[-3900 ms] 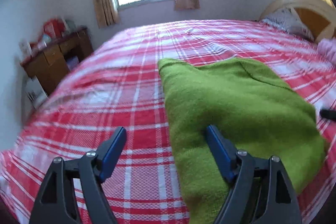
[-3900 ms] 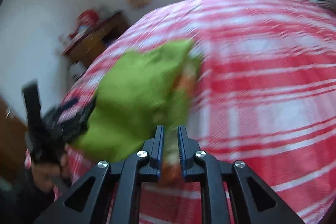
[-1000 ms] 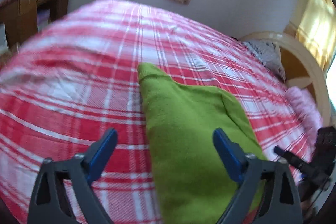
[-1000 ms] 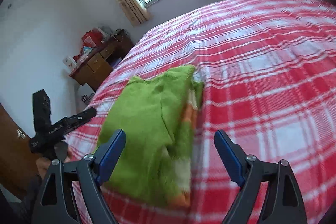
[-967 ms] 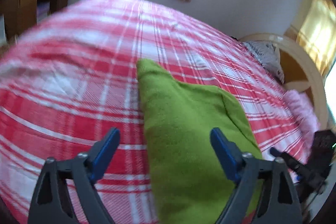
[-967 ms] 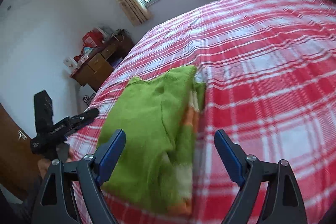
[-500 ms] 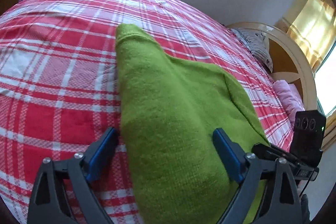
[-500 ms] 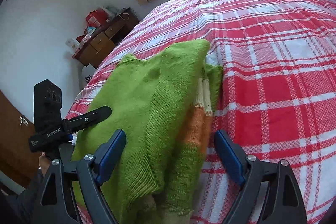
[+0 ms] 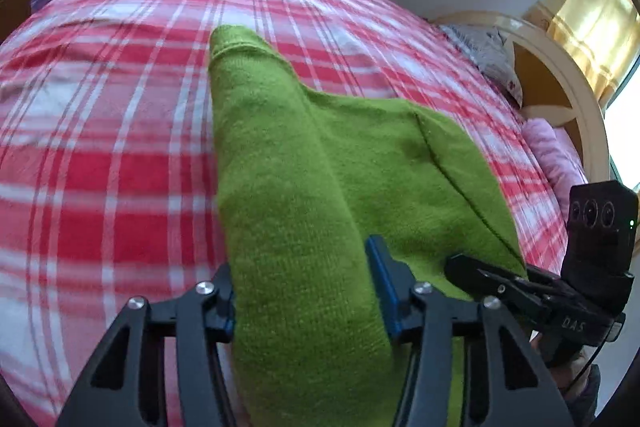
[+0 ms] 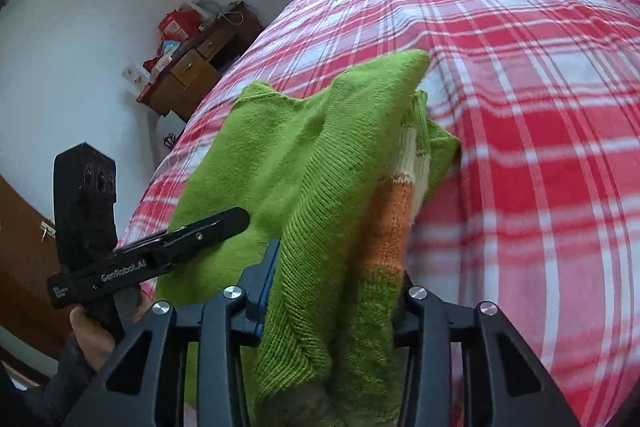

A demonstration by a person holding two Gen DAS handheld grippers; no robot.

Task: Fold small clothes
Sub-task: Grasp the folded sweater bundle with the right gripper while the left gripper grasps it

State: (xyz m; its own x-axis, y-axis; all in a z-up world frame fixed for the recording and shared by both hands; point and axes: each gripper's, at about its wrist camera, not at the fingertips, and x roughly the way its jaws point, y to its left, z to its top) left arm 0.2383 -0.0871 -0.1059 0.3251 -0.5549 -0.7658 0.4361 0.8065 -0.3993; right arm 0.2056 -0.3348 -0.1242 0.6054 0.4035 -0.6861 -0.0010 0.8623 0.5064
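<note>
A: Left gripper (image 9: 306, 291): jaws partly closed, a thick band of the green knitted sweater with orange and cream stripes (image 9: 320, 163) sits between the blue pads. Touching on both sides, but I cannot tell if it is a firm pinch yet.

B: Right gripper (image 10: 332, 291): same picture. Jaws straddle the near hem where the ribbing and the orange band bunch up; cloth fills the gap. Firmness of the hold not readable.

A: Sweater lies on the red and white plaid bedspread (image 9: 120, 167), near edge, already doubled lengthwise by the look of it, one narrow end pointing away toward the window wall.

B: Judgement: next is the crosswise fold. Close both jaws fully on all layers before lifting, or the lower layer may stay behind.

A: Agreed. Lift both corners level, keep the hem taut between the grippers, carry it over to the far end, lay down flat

B: Risk: thick knit slips from the pads; the stripe side may sag
</note>
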